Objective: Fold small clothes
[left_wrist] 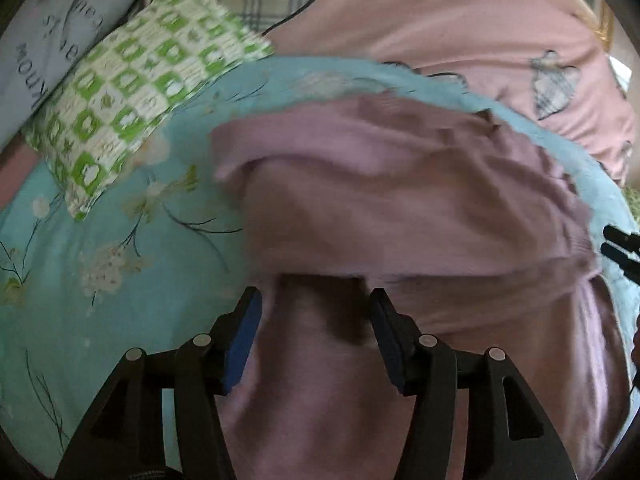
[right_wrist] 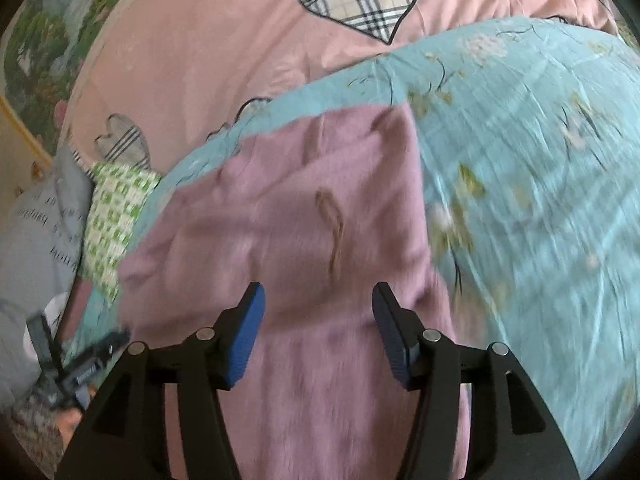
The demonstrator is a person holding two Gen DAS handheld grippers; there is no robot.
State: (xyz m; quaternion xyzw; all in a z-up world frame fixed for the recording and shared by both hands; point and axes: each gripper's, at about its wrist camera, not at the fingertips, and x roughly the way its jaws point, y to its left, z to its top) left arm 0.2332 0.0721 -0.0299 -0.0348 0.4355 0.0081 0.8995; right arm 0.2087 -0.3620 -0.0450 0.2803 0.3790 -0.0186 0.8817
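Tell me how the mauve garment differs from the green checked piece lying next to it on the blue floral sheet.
The mauve garment is one plain colour; the green checked piece is patterned in green and white squares. The mauve garment looks larger and lies in loose, creased layers, while the checked piece is a compact, neat rectangle. The mauve garment sits directly ahead of both grippers; the checked piece lies off to one side. Both rest on the blue floral sheet.

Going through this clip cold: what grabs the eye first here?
The mauve garment fills the middle of both views, lying on a turquoise flowered cloth. The left gripper and right gripper stand open over it. A green checked piece lies left, on the pink heart-patterned bedspread.
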